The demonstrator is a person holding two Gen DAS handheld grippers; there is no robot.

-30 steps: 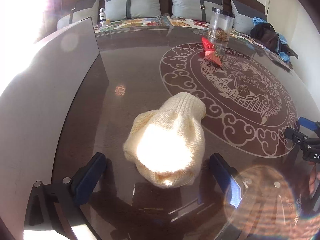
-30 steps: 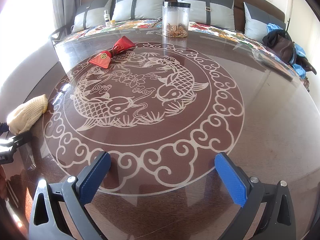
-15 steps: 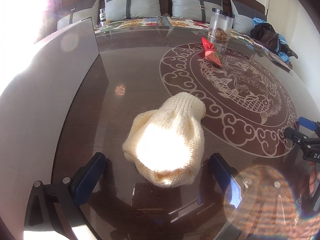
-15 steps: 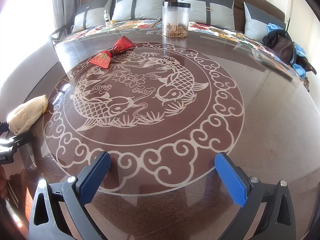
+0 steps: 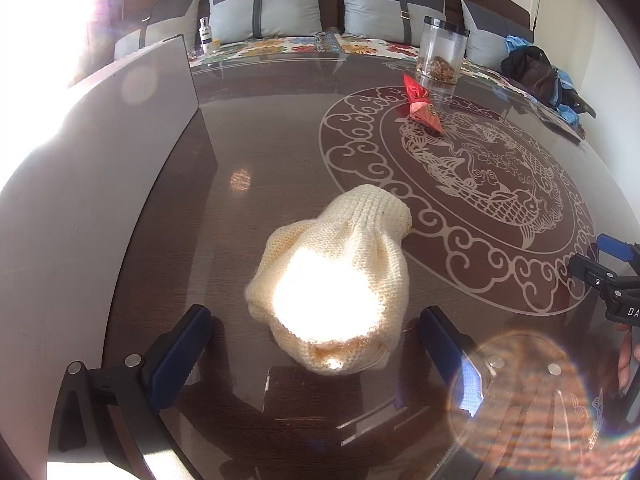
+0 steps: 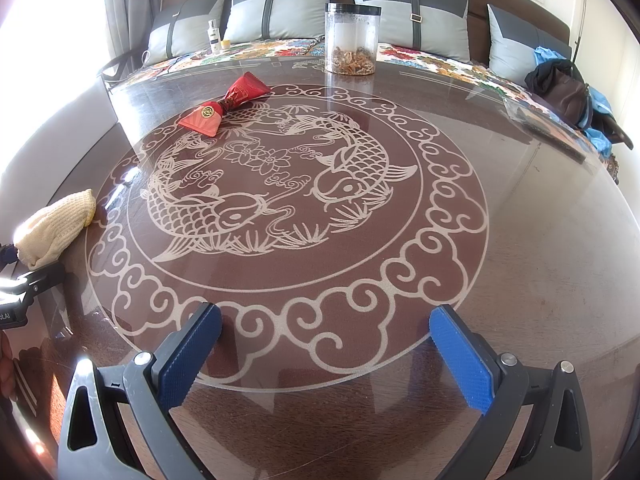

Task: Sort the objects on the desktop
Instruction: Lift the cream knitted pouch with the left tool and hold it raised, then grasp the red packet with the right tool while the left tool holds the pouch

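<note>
A cream knitted pouch point(image 5: 336, 272) lies on the glass-topped table point(image 5: 280, 128), just ahead of my left gripper point(image 5: 316, 328), which is open with its blue pads on either side of the pouch's near end. The same pouch point(image 6: 56, 228) shows at the far left of the right wrist view. My right gripper point(image 6: 324, 340) hangs open over the table's carved rim pattern, nothing between its fingers. A red wrapped packet point(image 6: 224, 106) lies at the far side of the fish carving. A clear jar point(image 6: 352, 38) with a black lid stands beyond it.
A sofa with grey cushions point(image 6: 280, 12) and a floral cover runs behind the table. A small white bottle point(image 5: 206, 36) stands on it at left, a dark bag and blue cloth point(image 6: 568, 92) at right. A tall panel point(image 5: 100, 180) borders the table's left side. Sun glare washes out part of the pouch.
</note>
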